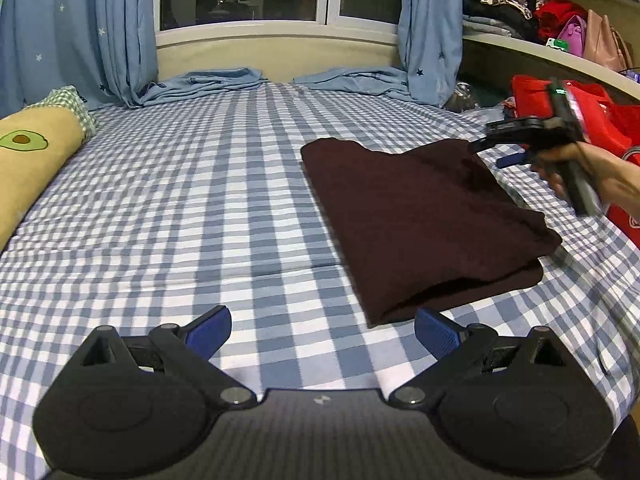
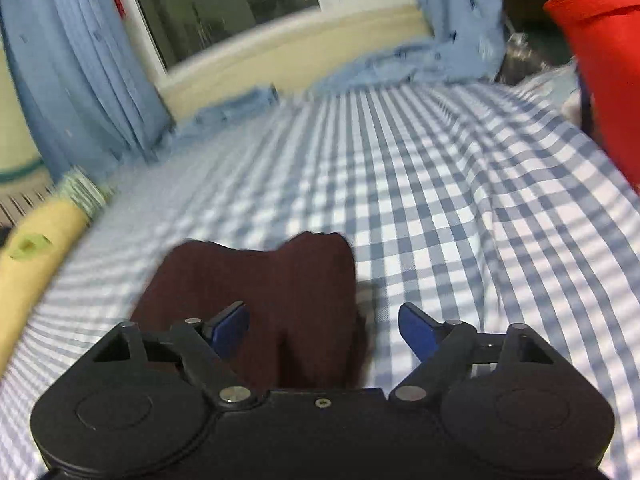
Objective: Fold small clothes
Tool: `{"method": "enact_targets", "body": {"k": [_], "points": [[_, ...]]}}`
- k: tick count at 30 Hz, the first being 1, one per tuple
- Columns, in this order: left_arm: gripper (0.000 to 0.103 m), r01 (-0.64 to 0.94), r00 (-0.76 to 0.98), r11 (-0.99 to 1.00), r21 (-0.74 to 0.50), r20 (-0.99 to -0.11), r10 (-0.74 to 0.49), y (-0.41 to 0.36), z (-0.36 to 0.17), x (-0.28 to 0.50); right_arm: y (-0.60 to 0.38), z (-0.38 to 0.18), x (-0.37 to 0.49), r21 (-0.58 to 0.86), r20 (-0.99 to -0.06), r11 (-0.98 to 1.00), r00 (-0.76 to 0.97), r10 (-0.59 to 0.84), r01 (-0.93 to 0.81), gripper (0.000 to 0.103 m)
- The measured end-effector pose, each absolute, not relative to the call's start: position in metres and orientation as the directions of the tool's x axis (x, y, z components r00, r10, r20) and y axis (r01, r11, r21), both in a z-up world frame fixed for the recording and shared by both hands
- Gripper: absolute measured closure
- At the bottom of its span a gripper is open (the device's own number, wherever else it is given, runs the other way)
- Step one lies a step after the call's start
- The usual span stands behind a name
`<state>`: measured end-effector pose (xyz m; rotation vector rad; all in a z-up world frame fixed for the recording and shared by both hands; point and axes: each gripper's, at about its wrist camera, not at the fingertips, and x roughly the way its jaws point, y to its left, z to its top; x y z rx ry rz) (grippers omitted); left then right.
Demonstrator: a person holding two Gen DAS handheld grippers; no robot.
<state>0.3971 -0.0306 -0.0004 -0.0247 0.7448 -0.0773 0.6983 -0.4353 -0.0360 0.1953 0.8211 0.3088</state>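
I am holding my left tool (image 1: 323,330) with its blue pads spread apart and nothing between them, hovering just short of the near corner of the dark maroon cloth (image 1: 420,224). The cloth is lying folded on the checked bed sheet (image 1: 180,200). My right tool (image 2: 323,330) is also standing wide apart and empty, above the cloth's edge.

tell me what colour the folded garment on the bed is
Dark maroon, a plain folded garment lying on the blue-and-white checked sheet; the left wrist view shows it best.
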Motion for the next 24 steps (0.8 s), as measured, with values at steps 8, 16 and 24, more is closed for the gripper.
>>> {"method": "enact_targets", "body": {"k": [8,16,24], "points": [[0.003,0.051,0.724,0.997,-0.055,-0.685,-0.075,-0.022,0.002,0.418,-0.412,-0.059,0.754,0.273,-0.76,0.93,0.538,0.365,-0.245,0.091],[0.004,0.038,0.7,0.999,-0.039,-0.712,-0.055,-0.026,-0.009,0.427,-0.502,-0.115,0.784,0.742,-0.581,0.671,0.504,0.639,0.004,0.093],[0.004,0.054,0.731,0.999,-0.005,-0.681,-0.043,-0.037,-0.006,0.435,-0.528,-0.13,0.745,0.734,-0.551,0.675,0.519,0.653,-0.071,0.053]]}}
